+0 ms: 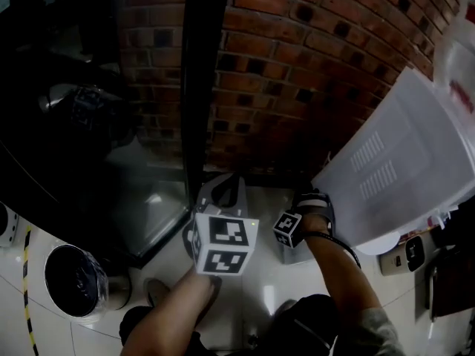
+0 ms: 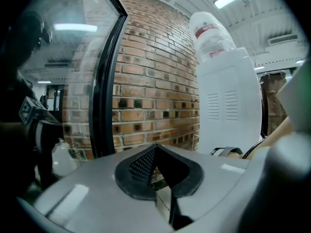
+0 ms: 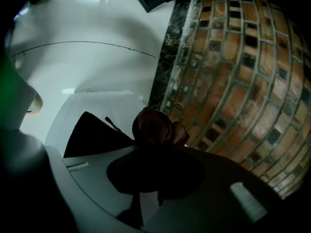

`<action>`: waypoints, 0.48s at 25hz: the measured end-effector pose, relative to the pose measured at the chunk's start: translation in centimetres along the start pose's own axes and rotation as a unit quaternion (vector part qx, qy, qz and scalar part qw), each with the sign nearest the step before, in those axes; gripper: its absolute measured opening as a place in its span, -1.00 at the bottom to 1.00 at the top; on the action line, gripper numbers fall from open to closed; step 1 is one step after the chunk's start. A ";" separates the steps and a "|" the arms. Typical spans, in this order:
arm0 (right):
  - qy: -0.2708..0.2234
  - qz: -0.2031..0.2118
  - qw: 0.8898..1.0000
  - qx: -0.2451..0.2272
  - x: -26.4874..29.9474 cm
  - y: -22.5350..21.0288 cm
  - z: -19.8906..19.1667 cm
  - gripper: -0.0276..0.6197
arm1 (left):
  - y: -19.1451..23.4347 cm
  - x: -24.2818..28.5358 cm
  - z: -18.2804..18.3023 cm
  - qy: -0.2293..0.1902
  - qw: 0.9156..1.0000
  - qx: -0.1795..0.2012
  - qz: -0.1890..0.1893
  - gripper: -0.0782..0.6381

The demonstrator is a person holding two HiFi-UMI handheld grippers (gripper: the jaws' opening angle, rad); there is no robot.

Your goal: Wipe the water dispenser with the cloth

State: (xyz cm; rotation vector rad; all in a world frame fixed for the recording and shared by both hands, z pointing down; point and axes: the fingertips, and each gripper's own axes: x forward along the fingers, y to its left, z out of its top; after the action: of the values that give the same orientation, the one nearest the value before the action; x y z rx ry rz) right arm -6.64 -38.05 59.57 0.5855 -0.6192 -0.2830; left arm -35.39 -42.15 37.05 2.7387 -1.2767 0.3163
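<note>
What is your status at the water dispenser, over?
Left hand-held gripper shut, empty. Right hand-held gripper shut on brown cloth, low beside water dispenser. Nothing seen in the way.

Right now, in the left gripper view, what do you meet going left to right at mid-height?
glass panel → black frame → brick wall → water dispenser
</note>
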 end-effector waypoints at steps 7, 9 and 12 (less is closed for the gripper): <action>-0.023 0.049 0.998 -0.037 3.2 5.9 5.2 -0.72 | 0.3 0.8 -1.5 0.026 1.000 0.012 -0.002 -0.78; -0.019 0.055 0.997 -0.050 3.9 6.7 5.9 -0.72 | 0.1 1.1 -1.7 0.029 0.999 0.016 -0.005 -0.78; -0.018 0.064 0.995 -0.069 5.1 7.8 6.9 -0.72 | 0.0 1.5 -1.9 0.032 0.999 0.018 -0.010 -0.78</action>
State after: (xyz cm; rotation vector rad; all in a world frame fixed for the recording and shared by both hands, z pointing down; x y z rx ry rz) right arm -6.35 -36.84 71.14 0.4060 -0.6644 -0.2140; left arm -34.76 -42.94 39.25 2.7451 -1.2391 0.4270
